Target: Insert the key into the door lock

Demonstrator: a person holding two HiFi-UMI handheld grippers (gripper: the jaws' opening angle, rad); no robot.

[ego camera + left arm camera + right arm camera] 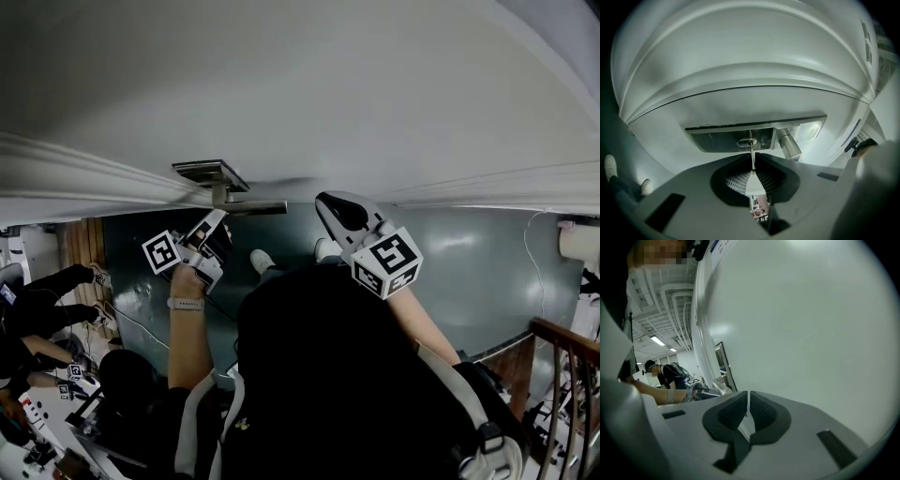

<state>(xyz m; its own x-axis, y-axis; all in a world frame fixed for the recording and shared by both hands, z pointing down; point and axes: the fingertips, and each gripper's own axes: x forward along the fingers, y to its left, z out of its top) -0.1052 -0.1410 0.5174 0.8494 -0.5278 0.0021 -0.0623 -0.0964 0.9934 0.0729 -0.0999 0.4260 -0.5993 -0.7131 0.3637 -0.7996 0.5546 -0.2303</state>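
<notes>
- The key (752,153) sits at the centre of the left gripper view. Its thin blade points up at the round keyhole (746,141), and its tip reaches the slot; how far it has gone in, I cannot tell.
- The left gripper (753,169) has its jaws closed tight on the key's bow. The blade sticks out straight ahead, probably so that it lines up with the slot.
- The keyhole sits in a steel lock plate (717,140), just left of the handle (790,145). Both are mounted on the white door (740,70) that fills the upper frame.
- Only the key occupies the keyhole, and no other holder or container shows.
- The right gripper (748,404) has its jaws together with only a hairline slit between the pads and nothing held. It faces bare door panel to the right of the lock, apparently kept clear of the work.
- I judge the insertion to be just beginning; a straight, steady push along the blade's line seems called for, since a tilt could jam the tip.
</notes>
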